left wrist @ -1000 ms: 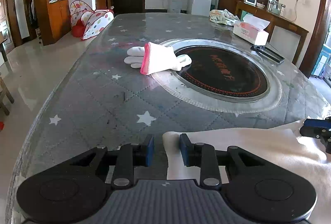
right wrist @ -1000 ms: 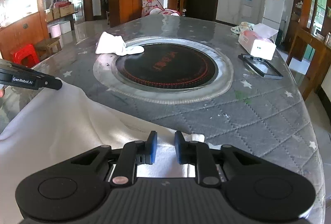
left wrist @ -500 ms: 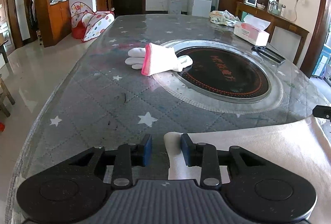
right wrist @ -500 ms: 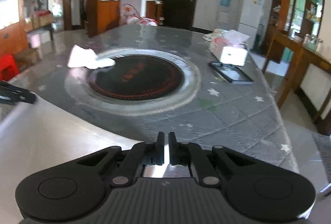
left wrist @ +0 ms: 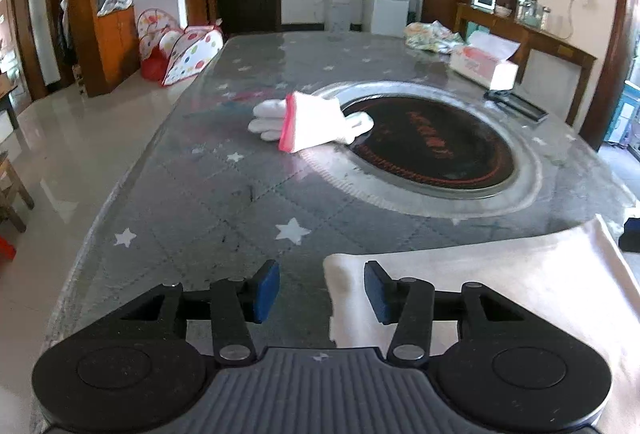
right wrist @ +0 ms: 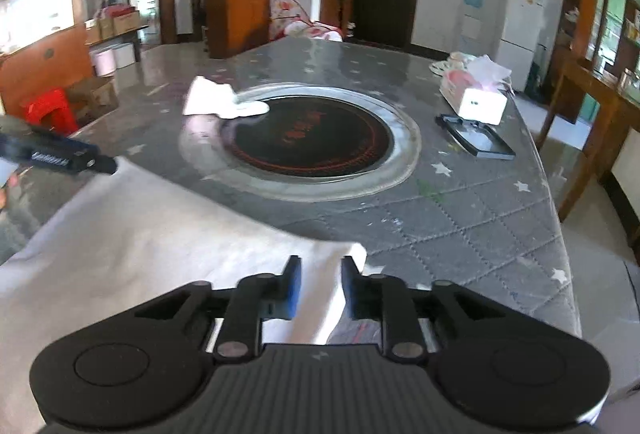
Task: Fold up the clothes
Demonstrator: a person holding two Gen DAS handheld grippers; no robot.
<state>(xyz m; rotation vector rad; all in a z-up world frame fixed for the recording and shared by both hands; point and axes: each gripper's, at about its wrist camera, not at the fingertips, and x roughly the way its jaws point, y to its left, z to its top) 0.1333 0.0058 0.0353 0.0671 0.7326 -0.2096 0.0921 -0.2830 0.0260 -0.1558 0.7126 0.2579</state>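
Both grippers opened, cloth (left wrist: 500,274) lying crosswise

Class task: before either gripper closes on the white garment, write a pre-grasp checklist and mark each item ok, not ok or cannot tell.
1. Left gripper jaws open: ok.
2. White cloth garment corner between left jaws: ok.
3. Right gripper jaws open: ok.
4. Garment corner between right jaws: ok.
5. Garment lying flat on the grey star-patterned quilted table cover: cannot tell, the near part is hidden.
6. White gloves with pink cuff apart from the garment: ok.
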